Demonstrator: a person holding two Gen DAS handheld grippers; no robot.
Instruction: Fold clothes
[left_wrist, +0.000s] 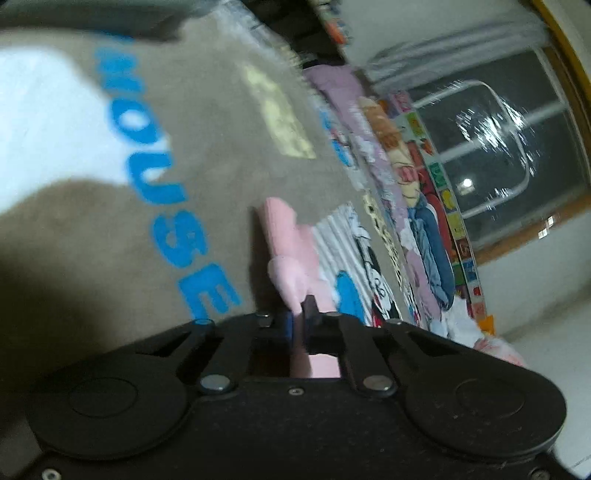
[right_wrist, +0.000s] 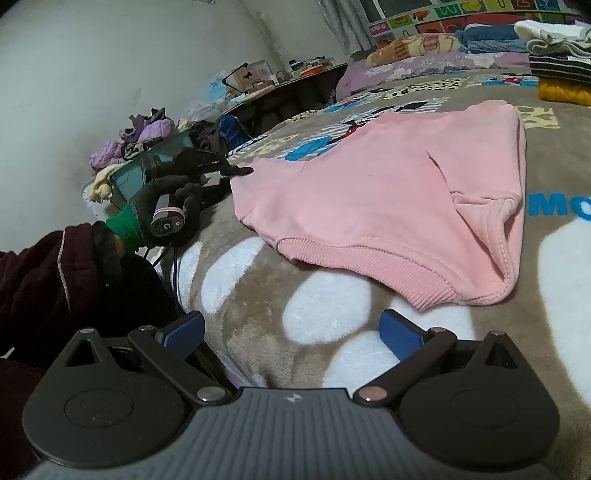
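A pink sweatshirt (right_wrist: 369, 192) lies spread flat on a brown blanket (right_wrist: 258, 314) with white patches and blue letters. Its ribbed hem faces my right gripper (right_wrist: 291, 330). That gripper is open just short of the hem, and only blanket shows between its blue pads (right_wrist: 400, 334). My left gripper (right_wrist: 242, 171) is at the garment's far left corner, held by a black-gloved hand (right_wrist: 173, 199). In the left wrist view the left gripper (left_wrist: 300, 317) is shut on a fold of the pink sweatshirt (left_wrist: 291, 258), which runs away from the jaws over the blanket (left_wrist: 203, 147).
A stack of folded clothes (right_wrist: 557, 55) stands at the bed's far right. Pillows and bedding (right_wrist: 424, 48) line the far edge under a window (left_wrist: 491, 147). Left of the bed are a cluttered low table (right_wrist: 288, 85) and a bin of clothes (right_wrist: 147, 166). A dark red sleeve (right_wrist: 37, 277) is at the left.
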